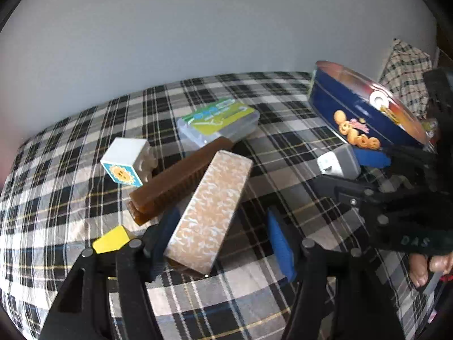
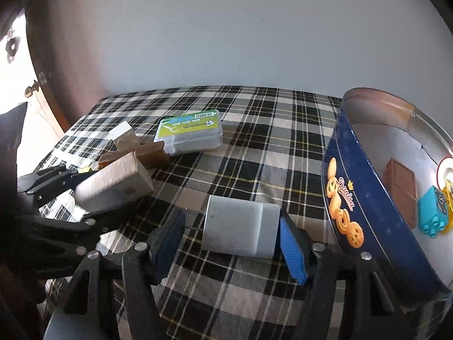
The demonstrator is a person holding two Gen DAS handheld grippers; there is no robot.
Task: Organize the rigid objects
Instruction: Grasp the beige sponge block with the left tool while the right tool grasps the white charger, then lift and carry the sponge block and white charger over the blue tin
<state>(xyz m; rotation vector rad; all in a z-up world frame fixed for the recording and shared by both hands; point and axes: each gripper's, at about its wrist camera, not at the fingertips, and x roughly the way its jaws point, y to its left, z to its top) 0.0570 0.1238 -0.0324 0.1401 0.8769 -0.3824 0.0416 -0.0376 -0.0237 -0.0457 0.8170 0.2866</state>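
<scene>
My left gripper (image 1: pixel 223 243) straddles a beige marbled box (image 1: pixel 209 209). The left pad lies against the box and the right pad stands clear of it, so the jaws are open. In the right wrist view the same box (image 2: pixel 113 184) sits tilted between the left gripper's (image 2: pixel 93 195) fingers. My right gripper (image 2: pixel 230 238) is shut on a grey plug adapter (image 2: pixel 240 229), its prongs toward the left pad, just left of the blue cookie tin (image 2: pixel 354 198). The left wrist view shows the adapter (image 1: pixel 337 161) in front of the tin (image 1: pixel 354 113).
The tin holds a brown block (image 2: pixel 400 189) and a teal toy brick (image 2: pixel 433 215). On the plaid cloth (image 1: pixel 254 297) lie a white sun brick (image 1: pixel 124 161), a brown bar (image 1: pixel 175 181), a green-labelled clear box (image 1: pixel 220 119) and a yellow block (image 1: pixel 111 240). A wall stands behind the table.
</scene>
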